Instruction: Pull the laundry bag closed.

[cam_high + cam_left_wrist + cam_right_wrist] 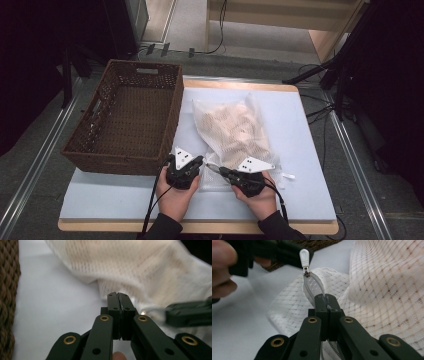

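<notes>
At the left of the table stands a brown wicker basket (125, 117), open-topped with nothing visible in it, probably waiting to take what the mesh bag holds or the bag itself. Just beside its near right corner, the left gripper (201, 161) has its jaws pressed together; the right gripper view shows that gripper at the top of the frame with the white zipper pull (304, 258) at its tip, though whether the pull is truly pinched I cannot tell. The white mesh laundry bag (234, 131) lies in the middle of the table, stuffed with pale cloth, its zippered end toward the person. The right gripper (223, 172) has its jaws closed on the zipper tape (310, 288) near the slider, seemingly to anchor the bag so that the pull can be drawn along without the soft mesh bunching up. A small white tag (287, 176) lies at the bag's right. The table top (125, 197) is pale blue with a wooden rim, on grey flooring with metal rails, cables, and dark stands.
</notes>
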### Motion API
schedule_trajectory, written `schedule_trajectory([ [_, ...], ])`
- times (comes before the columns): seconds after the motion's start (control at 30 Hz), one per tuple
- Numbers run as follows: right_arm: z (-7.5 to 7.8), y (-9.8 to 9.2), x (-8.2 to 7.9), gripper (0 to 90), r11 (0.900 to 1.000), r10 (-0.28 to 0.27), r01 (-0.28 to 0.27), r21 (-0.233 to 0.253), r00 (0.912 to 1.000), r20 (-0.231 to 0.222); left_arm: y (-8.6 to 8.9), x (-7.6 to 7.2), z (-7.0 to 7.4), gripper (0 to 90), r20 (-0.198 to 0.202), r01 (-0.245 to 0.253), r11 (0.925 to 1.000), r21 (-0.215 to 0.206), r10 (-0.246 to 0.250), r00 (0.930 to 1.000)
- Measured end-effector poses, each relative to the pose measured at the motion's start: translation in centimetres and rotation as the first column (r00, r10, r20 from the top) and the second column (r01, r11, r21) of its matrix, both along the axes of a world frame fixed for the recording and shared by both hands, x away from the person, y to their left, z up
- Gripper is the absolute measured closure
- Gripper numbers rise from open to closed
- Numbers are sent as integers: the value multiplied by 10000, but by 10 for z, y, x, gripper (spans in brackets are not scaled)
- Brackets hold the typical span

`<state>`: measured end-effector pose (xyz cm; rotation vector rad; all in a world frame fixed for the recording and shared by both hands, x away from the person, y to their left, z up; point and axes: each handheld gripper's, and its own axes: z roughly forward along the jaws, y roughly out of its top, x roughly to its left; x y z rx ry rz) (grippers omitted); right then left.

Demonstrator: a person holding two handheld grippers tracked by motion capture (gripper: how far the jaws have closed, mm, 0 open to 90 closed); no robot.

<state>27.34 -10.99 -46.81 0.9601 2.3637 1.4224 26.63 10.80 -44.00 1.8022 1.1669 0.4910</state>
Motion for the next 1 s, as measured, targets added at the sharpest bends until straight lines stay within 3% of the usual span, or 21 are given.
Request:
schedule_trajectory([
  [0.03,-1,0,0,900,10000,-8,8,-11,10000,7,-1,0,2,870,28,306,9992,-249,-305,9995],
  [0.1,-1,0,1,900,10000,-22,22,21,10000,-23,-3,0,5,849,31,1069,9895,-969,-1071,9942],
  [0.17,0,0,1,900,9999,-109,109,67,9999,-23,-2,-2,8,815,97,1379,9802,-1421,-1379,9904],
  [0.23,0,-2,2,900,9998,-158,158,111,9999,15,4,-4,10,757,17,1411,9805,-1367,-1423,9898],
  [0.3,1,-3,2,900,9997,-191,191,141,9998,-6,11,-5,8,692,-365,1406,9826,-1210,-1460,9886],
  [0.43,2,-5,3,900,9994,-270,269,213,9996,37,22,-6,-4,604,-1193,1518,9839,-949,-1626,9795],
  [0.57,4,-6,3,900,9990,-174,171,406,9998,87,24,2,-14,612,-1839,1613,9744,-1565,-1892,9646],
  [0.67,4,-5,2,900,9989,-93,86,467,9999,139,17,8,-18,624,-2051,2052,9642,-1677,-2377,9494],
  [0.7,4,-5,2,900,9988,-75,68,483,9999,142,15,8,-20,657,-2045,2219,9591,-1755,-2560,9448],
  [0.73,4,-5,2,900,9988,-67,59,479,9999,154,14,9,-21,759,-1971,2363,9550,-1792,-2701,9424],
  [0.8,4,-7,3,900,9989,-68,60,476,9999,157,13,10,-24,880,-1874,2315,9585,-1664,-2612,9469],
  [0.87,5,-10,3,894,9979,-198,192,619,9998,93,14,8,-26,892,-1746,2409,9538,-1794,-2719,9463],
  [0.93,7,-12,3,794,9952,-253,247,942,9997,57,13,5,-26,893,-1451,2484,9578,-1449,-2689,9522],
  [1.0,11,-14,3,754,9915,-67,73,1300,10000,-52,13,3,-26,894,-1229,2458,9600,-1340,-2622,9572],
])
